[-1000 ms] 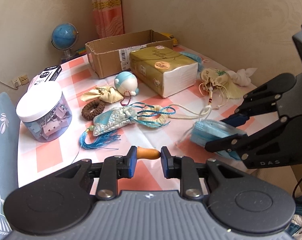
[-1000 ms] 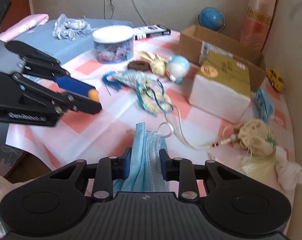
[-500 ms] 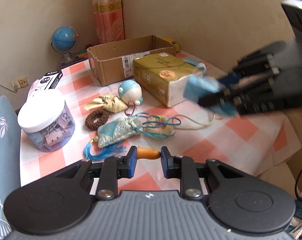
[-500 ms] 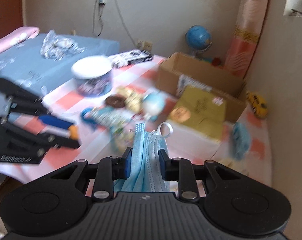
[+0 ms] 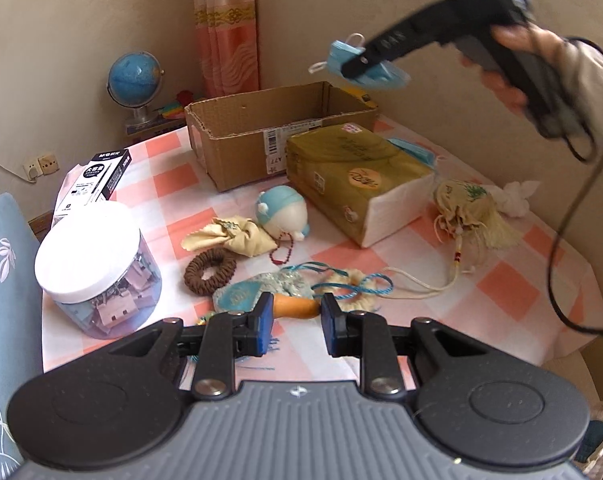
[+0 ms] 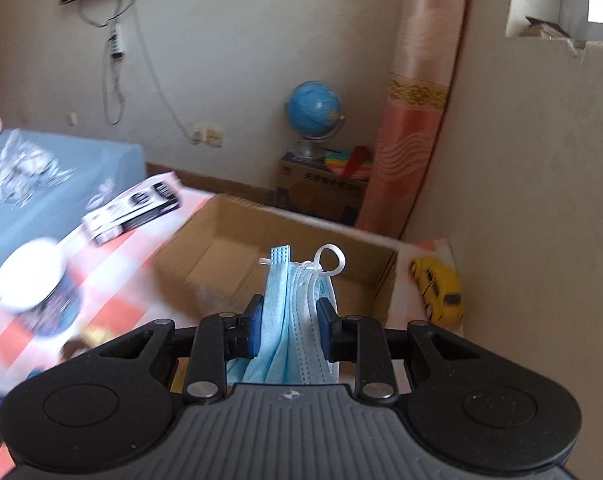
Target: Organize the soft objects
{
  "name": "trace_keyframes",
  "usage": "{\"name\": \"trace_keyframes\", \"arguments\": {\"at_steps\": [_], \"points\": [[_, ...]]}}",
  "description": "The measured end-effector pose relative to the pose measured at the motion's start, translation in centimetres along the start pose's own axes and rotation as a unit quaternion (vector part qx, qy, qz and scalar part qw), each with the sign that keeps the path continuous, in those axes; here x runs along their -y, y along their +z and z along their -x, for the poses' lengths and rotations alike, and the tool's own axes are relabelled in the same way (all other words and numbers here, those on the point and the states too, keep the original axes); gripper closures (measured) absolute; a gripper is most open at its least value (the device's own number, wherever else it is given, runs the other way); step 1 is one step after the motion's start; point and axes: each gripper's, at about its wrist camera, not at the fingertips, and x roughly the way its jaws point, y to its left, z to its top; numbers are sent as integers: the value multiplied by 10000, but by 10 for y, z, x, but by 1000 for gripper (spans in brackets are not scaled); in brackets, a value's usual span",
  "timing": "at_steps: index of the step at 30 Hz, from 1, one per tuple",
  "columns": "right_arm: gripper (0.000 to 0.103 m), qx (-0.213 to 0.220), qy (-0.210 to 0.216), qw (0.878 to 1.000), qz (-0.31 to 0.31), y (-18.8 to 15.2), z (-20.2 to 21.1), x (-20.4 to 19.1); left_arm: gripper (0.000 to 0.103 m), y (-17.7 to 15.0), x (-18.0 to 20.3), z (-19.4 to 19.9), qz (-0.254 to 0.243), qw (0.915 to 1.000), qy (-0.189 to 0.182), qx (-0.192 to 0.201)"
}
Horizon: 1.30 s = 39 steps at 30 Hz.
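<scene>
The right tool [image 6: 288,322] is clamped on a folded blue face mask [image 6: 291,320], held in the air above the open cardboard box [image 5: 261,140]. The left tool [image 5: 296,312] is closed on a small orange object [image 5: 295,307] over the worktop [image 5: 501,280]

Your right gripper [image 6: 288,330] pinches the blue face mask [image 6: 291,320] between its fingers [image 6: 254,330], above the open cardboard box [image 6: 221,248]; a yellow toy car [image 6: 439,288] sits right of that box.
</scene>
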Motion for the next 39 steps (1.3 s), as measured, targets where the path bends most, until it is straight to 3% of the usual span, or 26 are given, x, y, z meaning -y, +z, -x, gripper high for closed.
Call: {"name": "trace_keyframes", "arguments": {"at_steps": [8,9,11,17,22,30,34,39], "points": [[69,-208,-165,9993,-272,30,-64,35,79,6,-7,-9,120,9999,70,-49],[64,-214,-215,9992,-278,30,-69,36,79,7,-7,-10,132,9999,83,-60],[37,-281,-314,9986,-309,30,-79,40,79,8,-8,-11,146,9998,88,-75],[10,-194,-338,9976,-571,14,-72,43,79,11,-7,-12,95,9999,91,-108],[2,-107,-327,9970,-695,-6,-44,32,79,15,-6,-13,56,9999,77,-96],[0,-33,-215,9975,-665,-42,16,1,79,37,-7,-15,-45,9999,120,-97],[0,72,-160,9981,-583,-70,46,-19,79,55,-10,-20,-65,9998,166,-45],[0,170,-420,9977,-514,-112,69,-38,79,91,-12,-33,-80,9997,205,48]]}}
